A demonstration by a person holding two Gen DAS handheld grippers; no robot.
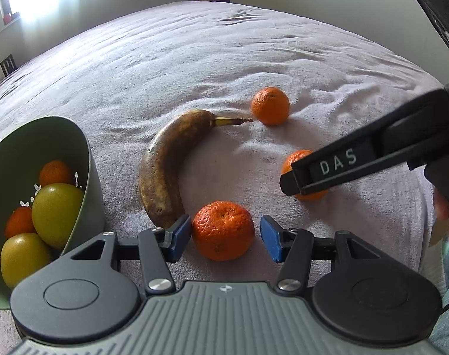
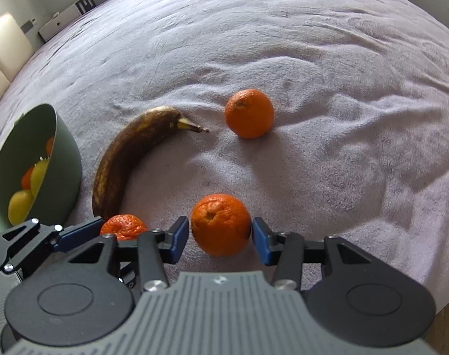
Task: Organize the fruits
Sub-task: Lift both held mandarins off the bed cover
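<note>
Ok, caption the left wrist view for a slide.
Left gripper open around a mandarin beside a browned banana and green bowl.

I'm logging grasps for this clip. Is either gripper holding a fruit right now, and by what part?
The left gripper straddles a mandarin without gripping. The right gripper brackets another mandarin at its widest sides; a real grip cannot be told.

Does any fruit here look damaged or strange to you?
Yes, the banana lying on the blanket beside the green bowl. Its peel is almost all brown, only the stem is yellow, so it looks overripe. The loose oranges look fine.
</note>
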